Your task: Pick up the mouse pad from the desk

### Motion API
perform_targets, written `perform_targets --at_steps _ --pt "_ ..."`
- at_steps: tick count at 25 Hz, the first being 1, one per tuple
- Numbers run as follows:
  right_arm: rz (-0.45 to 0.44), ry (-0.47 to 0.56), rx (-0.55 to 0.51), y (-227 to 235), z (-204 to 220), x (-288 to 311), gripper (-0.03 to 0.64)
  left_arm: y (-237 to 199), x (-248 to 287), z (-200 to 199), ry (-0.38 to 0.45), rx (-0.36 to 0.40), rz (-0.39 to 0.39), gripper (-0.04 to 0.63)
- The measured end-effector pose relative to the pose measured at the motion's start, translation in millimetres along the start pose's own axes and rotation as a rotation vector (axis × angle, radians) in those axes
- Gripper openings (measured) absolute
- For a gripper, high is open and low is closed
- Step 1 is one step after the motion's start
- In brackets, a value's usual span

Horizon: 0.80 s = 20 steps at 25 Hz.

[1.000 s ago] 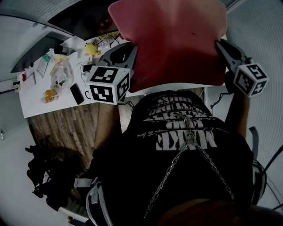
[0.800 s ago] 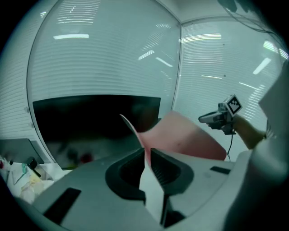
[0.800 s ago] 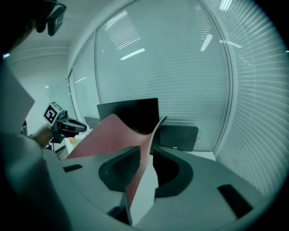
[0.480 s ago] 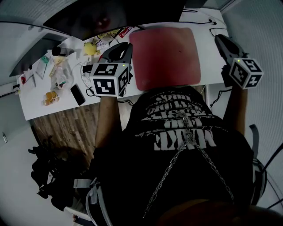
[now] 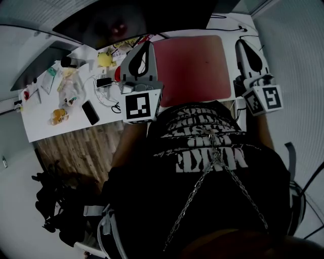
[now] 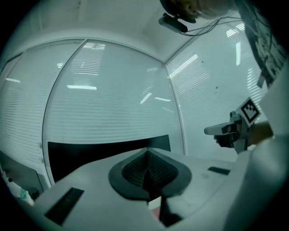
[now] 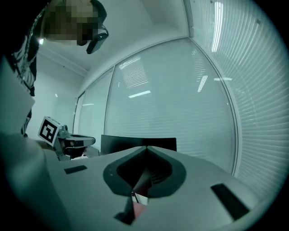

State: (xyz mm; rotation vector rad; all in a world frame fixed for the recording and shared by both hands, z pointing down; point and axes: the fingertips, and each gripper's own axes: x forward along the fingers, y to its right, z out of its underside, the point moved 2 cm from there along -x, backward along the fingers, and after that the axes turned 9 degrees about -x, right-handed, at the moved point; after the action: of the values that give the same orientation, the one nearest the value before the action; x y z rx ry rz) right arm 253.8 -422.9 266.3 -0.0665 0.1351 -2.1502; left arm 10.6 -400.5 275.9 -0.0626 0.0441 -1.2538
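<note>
Head view: mouse pad (image 5: pixel 192 63) seemingly back on desk (image 5: pixel 45 114); left gripper (image 5: pixel 146 46), right gripper (image 5: pixel 241 45) just closed, empty.

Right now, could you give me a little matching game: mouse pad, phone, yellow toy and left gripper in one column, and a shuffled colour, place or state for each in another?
Things:
1. mouse pad
2. phone
3. yellow toy
4. left gripper

Descriptions:
A. jaws shut, nothing held
B. black, near the front edge of the desk
C. red, lying flat on the desk
D. at the back, by the dark monitor

Pairs: 1-C, 2-B, 3-D, 4-A.
</note>
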Motion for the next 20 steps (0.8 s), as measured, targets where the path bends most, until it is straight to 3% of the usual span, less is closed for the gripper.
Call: perform_targets --at_steps 9,13,20 --pt "0.018 -0.025 -0.046 -17 4 -3 0.0 -9 0 16 -0.054 -0.023 0.071 0.008" --pt "0.046 -0.049 0.03 -13 15 -5 0.0 -9 1 30 -0.085 -0.077 0.104 0.008" --pt "0.047 -0.063 0.025 -6 23 -17 0.0 -10 8 52 -0.135 -0.098 0.088 0.008"
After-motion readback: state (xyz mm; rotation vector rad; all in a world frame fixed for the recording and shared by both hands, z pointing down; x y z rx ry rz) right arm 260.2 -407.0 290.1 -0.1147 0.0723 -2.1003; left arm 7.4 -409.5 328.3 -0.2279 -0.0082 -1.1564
